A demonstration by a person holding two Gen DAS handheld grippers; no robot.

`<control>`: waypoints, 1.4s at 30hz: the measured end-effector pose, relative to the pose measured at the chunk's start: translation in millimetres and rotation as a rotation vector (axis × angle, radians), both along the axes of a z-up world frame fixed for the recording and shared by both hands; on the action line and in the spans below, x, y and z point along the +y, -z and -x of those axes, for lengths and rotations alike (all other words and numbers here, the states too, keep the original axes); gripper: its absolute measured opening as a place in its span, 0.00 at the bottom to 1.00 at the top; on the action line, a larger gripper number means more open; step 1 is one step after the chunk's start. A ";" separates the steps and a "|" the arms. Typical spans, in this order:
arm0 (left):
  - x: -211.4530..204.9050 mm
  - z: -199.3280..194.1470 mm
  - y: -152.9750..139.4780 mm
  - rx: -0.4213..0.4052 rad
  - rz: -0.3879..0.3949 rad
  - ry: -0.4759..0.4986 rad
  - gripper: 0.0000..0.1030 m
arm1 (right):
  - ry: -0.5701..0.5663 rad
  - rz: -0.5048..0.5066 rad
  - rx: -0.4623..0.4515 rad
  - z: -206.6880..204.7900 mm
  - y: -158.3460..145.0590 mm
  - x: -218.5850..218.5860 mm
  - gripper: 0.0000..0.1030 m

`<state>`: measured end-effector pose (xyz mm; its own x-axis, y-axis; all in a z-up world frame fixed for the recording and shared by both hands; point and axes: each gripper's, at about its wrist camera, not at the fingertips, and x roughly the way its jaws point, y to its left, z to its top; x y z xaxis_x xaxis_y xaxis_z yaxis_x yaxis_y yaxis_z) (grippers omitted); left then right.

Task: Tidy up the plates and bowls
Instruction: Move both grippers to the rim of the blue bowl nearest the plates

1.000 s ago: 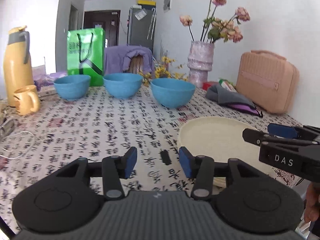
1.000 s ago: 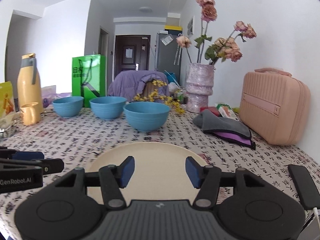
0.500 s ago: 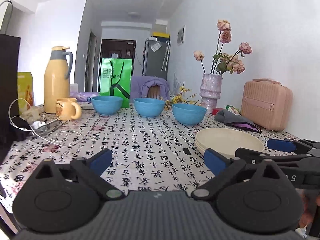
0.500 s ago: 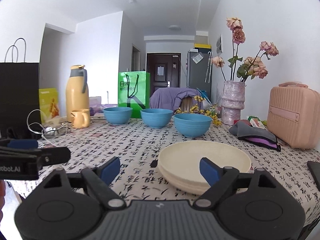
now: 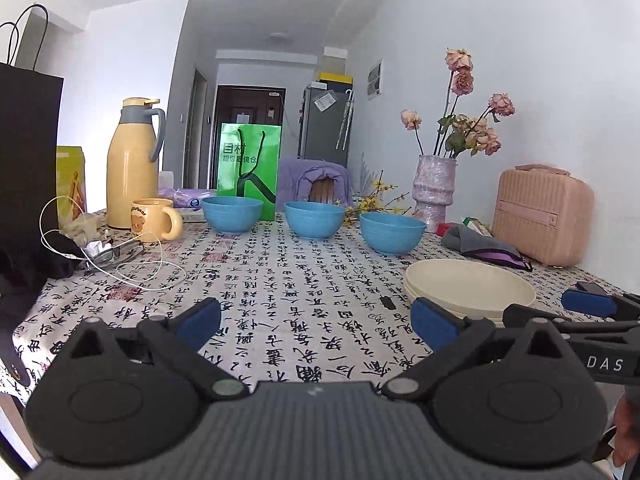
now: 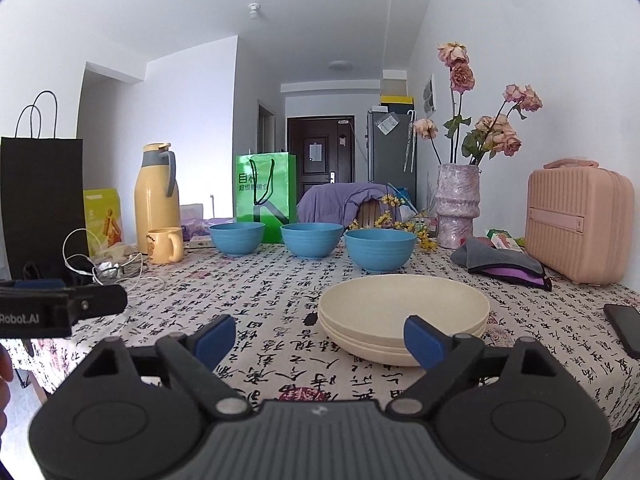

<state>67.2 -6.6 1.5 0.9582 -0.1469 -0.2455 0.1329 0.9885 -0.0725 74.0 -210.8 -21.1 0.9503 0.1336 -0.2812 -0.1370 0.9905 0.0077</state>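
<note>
A stack of cream plates (image 6: 404, 312) sits on the patterned tablecloth, near the front right; it also shows in the left wrist view (image 5: 468, 286). Three blue bowls stand apart in a row behind it: left (image 6: 237, 238), middle (image 6: 312, 239), right (image 6: 380, 249). My right gripper (image 6: 320, 338) is open and empty, just in front of the plates, above the table's front edge. My left gripper (image 5: 316, 322) is open and empty, left of the plates, also pulled back.
A yellow thermos (image 5: 130, 162), yellow mug (image 5: 154, 219) and white cables (image 5: 104, 256) lie at the left. A green bag (image 5: 248, 168), vase of roses (image 5: 434, 190), pink case (image 5: 542, 216), grey cloth (image 5: 480, 246) and a phone (image 6: 624, 328) stand around.
Both grippers have opened wide and pulled back and up from the table. The plates now lie farther ahead of the right gripper.
</note>
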 end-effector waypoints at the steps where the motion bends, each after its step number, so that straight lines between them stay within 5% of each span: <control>1: -0.1 -0.8 0.1 0.001 -0.002 -0.001 1.00 | 0.004 -0.002 -0.001 -0.5 0.3 -0.3 0.88; 14: -9.3 -35.4 0.6 0.038 -0.009 -0.007 1.00 | 0.047 -0.027 0.013 -24.8 6.9 -18.8 0.89; 42: -55.3 -185.1 -17.7 0.076 -0.043 0.024 1.00 | 0.129 -0.029 0.046 -176.9 -17.4 -81.1 0.89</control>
<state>252.3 -61.9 19.2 0.9329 -0.1577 -0.3238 0.1528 0.9874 -0.0408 250.9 -291.9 -3.7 0.9462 0.0203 -0.3229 -0.0076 0.9992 0.0404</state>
